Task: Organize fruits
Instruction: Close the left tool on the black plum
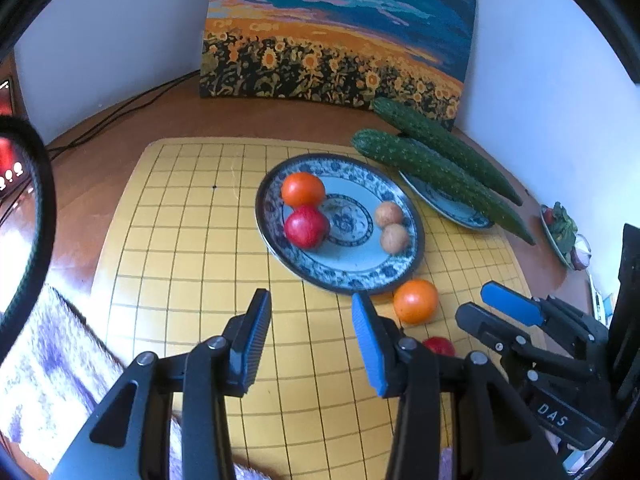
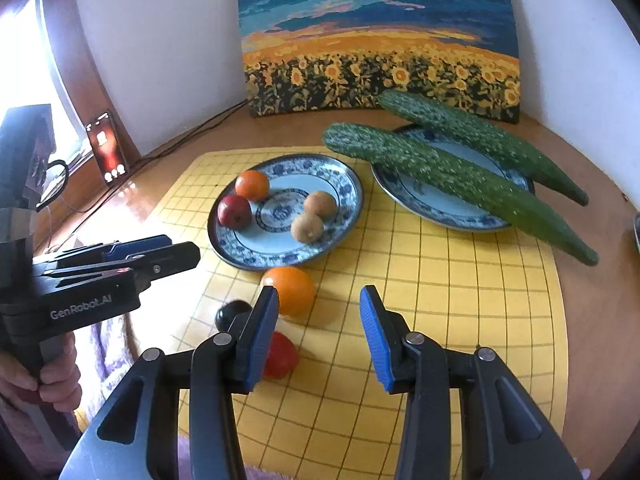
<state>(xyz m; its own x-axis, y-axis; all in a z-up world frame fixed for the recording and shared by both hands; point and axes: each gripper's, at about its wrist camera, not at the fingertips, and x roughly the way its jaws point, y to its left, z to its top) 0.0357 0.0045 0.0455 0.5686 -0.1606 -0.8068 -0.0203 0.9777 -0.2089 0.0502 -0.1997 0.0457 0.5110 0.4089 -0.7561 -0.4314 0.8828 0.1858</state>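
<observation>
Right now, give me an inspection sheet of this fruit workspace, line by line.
Surface: yellow grid mat on wooden table.
Job's things: fruit plate holds four fruits; loose orange, red fruit and dark fruit on mat.
Clutter: two cucumbers across second plate.
Grippers: left tool and right tool open, empty.
Cables: black cable along wall.
Surroundings: sunflower painting, phone.

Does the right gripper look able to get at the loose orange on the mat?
Probably yes. The right gripper is open and empty, and the loose orange lies on the mat just ahead of its left finger, nothing between.
</observation>
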